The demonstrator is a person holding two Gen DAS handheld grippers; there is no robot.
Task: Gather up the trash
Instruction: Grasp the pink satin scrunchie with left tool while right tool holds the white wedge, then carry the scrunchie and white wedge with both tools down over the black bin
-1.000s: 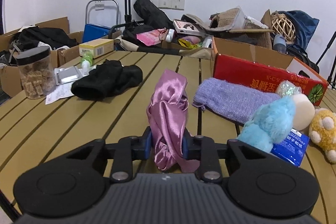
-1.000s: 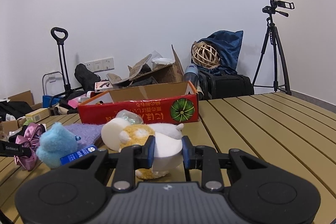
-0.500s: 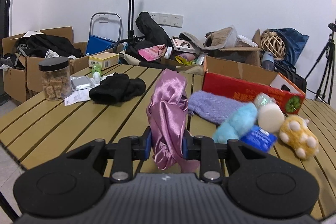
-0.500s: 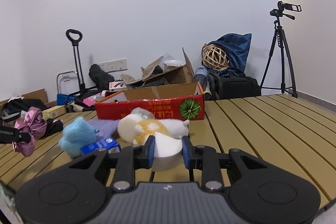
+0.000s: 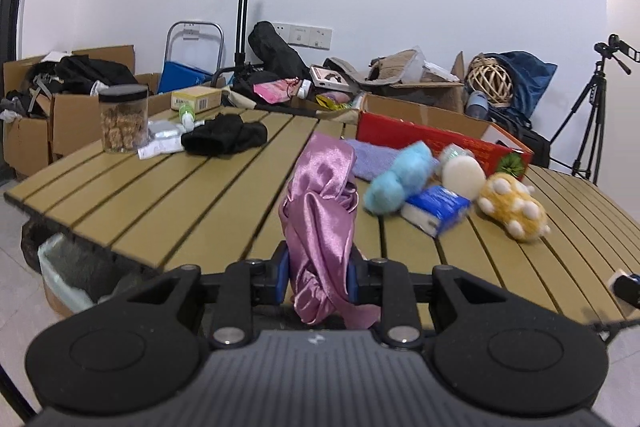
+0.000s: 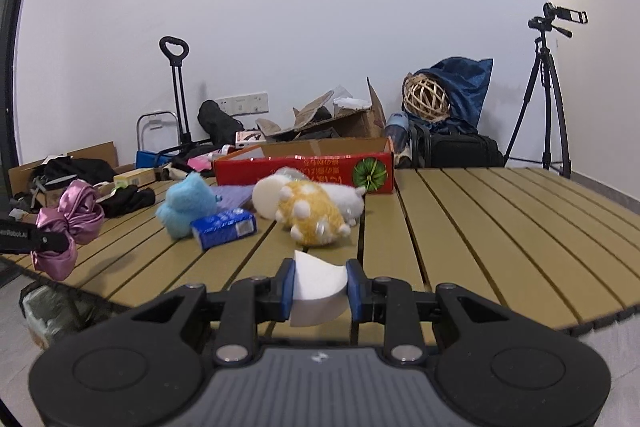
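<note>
My left gripper [image 5: 318, 273] is shut on a crumpled pink satin cloth [image 5: 320, 203], held up over the near edge of the slatted wooden table [image 5: 168, 203]. The same pink satin cloth [image 6: 72, 217] shows at the left of the right wrist view, gripped by the left gripper [image 6: 52, 241]. My right gripper [image 6: 320, 287] is shut on a white foam piece [image 6: 318, 285], just above the table's front edge. A bin lined with a pale bag [image 5: 60, 275] stands on the floor below the table's left corner.
On the table lie a blue plush [image 5: 396, 175], a blue tissue pack [image 5: 434, 209], a yellow plush [image 5: 512, 207], a purple cloth [image 5: 372, 159], a black cloth [image 5: 224, 137], a jar [image 5: 122, 119] and a red box [image 5: 440, 139]. Cardboard boxes, a trolley and a tripod [image 6: 540, 95] line the wall.
Both grippers have pulled back toward the table's near edge, keeping the cloth and the foam piece. The table's edge, the floor and the lined bin have come into view.
</note>
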